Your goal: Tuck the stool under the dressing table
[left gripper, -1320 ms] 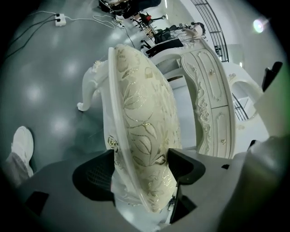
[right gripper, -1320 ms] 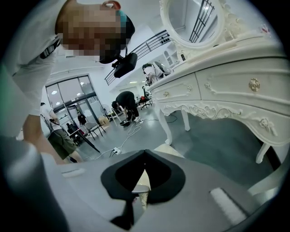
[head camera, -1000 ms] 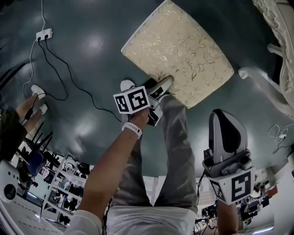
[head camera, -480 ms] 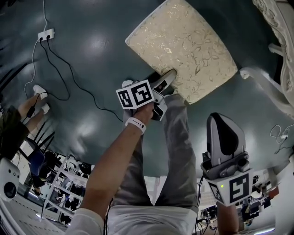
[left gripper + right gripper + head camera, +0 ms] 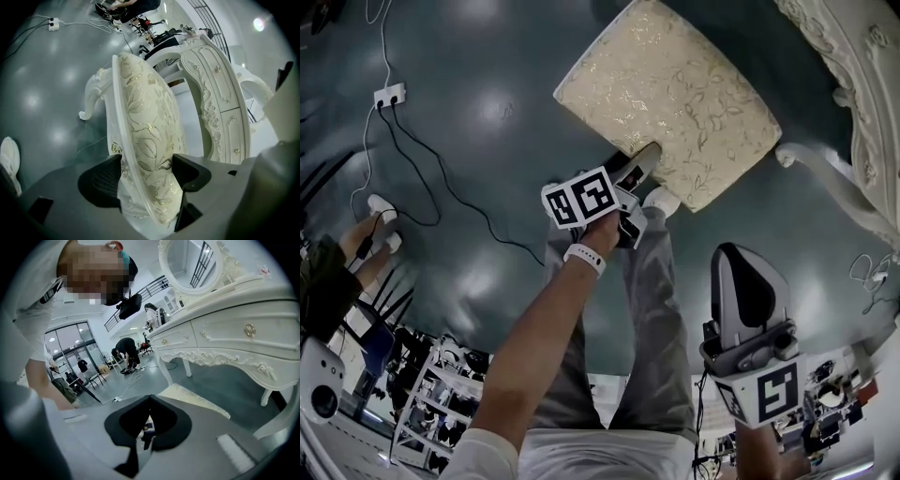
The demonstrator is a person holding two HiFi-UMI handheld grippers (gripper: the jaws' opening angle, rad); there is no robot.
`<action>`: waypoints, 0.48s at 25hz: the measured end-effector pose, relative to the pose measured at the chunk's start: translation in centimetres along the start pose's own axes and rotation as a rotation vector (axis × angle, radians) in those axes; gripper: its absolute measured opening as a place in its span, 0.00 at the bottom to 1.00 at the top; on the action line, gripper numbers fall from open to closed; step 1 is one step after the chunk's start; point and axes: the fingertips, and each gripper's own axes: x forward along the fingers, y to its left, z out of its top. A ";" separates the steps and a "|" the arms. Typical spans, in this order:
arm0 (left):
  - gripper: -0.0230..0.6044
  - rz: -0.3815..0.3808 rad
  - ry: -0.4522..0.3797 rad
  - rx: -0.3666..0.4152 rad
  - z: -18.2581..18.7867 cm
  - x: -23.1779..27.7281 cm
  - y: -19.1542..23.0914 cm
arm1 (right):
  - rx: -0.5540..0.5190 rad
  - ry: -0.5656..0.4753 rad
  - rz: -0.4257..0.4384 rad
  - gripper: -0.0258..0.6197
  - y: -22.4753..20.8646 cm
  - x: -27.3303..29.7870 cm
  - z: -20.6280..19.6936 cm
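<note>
Mid-frame in the head view, the left gripper (image 5: 630, 178) clamps its fingers on the near seat edge of the stool (image 5: 675, 94); the stool stands on the floor, near but not under the dressing table (image 5: 862, 94) at upper right. At lower right the right gripper (image 5: 748, 281) idles, fingers together and empty; the whole push seems left to do.

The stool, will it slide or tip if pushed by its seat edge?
The stool probably slides, since the floor looks smooth and glossy. The left gripper clamps one seat edge, so it may swivel. Slender curved legs might catch.
</note>
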 end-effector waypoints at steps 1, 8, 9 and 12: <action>0.60 -0.001 0.001 0.000 -0.1 0.0 0.0 | 0.003 -0.003 -0.003 0.06 0.2 -0.2 -0.2; 0.60 -0.018 -0.008 0.024 0.5 -0.7 -0.5 | 0.020 -0.024 -0.030 0.06 1.8 -2.0 -1.3; 0.60 -0.021 -0.013 0.029 0.7 -0.8 -0.6 | 0.022 -0.028 -0.033 0.06 2.0 -2.2 -1.4; 0.60 -0.025 -0.011 0.040 1.3 2.3 -2.1 | 0.030 -0.037 -0.044 0.06 -0.2 -2.2 -0.7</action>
